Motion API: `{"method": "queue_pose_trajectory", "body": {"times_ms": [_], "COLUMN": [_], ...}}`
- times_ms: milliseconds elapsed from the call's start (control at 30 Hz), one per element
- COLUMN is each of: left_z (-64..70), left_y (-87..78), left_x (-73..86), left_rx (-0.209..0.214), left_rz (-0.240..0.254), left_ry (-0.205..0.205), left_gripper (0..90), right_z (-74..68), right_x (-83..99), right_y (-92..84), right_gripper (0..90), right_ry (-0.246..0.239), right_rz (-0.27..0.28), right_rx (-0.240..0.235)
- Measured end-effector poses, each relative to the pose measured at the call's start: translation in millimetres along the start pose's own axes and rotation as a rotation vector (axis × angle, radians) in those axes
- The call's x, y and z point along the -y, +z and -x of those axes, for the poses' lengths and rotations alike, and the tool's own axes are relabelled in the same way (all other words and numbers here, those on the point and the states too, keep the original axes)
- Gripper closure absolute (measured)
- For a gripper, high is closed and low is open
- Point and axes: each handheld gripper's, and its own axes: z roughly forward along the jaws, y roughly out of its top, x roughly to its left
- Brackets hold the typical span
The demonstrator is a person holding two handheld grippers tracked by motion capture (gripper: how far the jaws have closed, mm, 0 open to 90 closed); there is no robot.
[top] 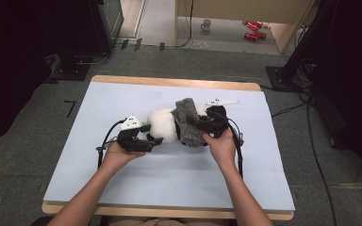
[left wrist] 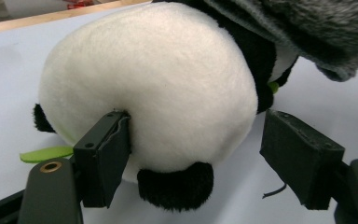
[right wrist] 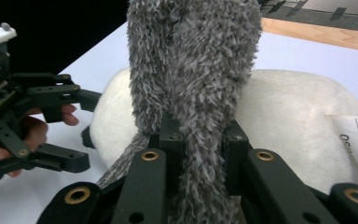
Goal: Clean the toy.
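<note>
Grey fuzzy cloth (right wrist: 193,70) is clamped in my right gripper (right wrist: 198,140), draped over white-and-black plush panda (left wrist: 149,88); my left gripper (left wrist: 196,154) stands released, one pad touching the plush.

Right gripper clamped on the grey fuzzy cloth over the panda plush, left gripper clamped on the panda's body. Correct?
Not quite. The left gripper is open: in the left gripper view one pad touches the panda plush, the other stands clear. The right gripper is indeed clamped on the grey fuzzy cloth over the panda.
</note>
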Motion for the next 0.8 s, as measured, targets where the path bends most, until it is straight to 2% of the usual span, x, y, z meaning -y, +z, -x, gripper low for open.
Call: {"method": "queue_pose_trajectory", "body": {"times_ms": [67,133,167,233,333,367,433,533,567,733,800], "left_z": [1.5,2.7,2.7,2.8,4.1,4.2,5.2,6.3,5.5,4.3,7.3], "left_y": [3.8,7.6,9.4,11.1,9.7,9.0,6.8,2.6,0.4,-14.1,-20.9], "left_x": [0.6,1.8,2.3,2.2,0.4,-0.2,-0.5,-4.6,-7.1,-18.4,-22.3], "left_rx": [-0.036,-0.082,-0.095,-0.098,-0.12,-0.112,-0.102,-0.082,-0.066,0.015,0.038], "left_rz": [-0.002,-0.012,-0.025,-0.037,-0.06,-0.062,-0.058,-0.072,-0.085,-0.12,-0.121], "left_ry": [0.006,0.041,0.042,0.02,0.014,-0.001,-0.003,-0.055,-0.085,-0.288,-0.332], "left_gripper": [24.6,30.1,34.6,40.3,52.7,56.6,62.0,64.5,65.2,66.6,66.5], "right_z": [-0.2,-1.2,-1.8,-3.7,-6.8,-8.3,-11.8,-18.6,-21.4,-38.8,-48.5], "right_x": [-0.5,-1.2,-1.7,-2.4,-3.9,-4.9,-6.9,-10.0,-11.1,-18.4,-20.3], "right_y": [0.1,-0.1,-0.2,-1.0,-3.7,-5.1,-8.4,-14.5,-16.8,-25.0,-25.4], "right_gripper": [76.2,76.2,76.2,76.6,77.0,77.0,77.0,77.1,77.1,77.2,77.2], "right_ry": [0.006,0.007,0.006,0.009,0.011,0.012,0.006,0.002,-0.001,-0.014,-0.033], "right_rz": [0.004,0.003,0.003,-0.007,-0.015,-0.015,-0.006,0.005,0.009,0.033,0.034], "right_rx": [-0.005,-0.007,-0.012,-0.018,-0.024,-0.025,-0.027,-0.041,-0.049,-0.108,-0.131]}}
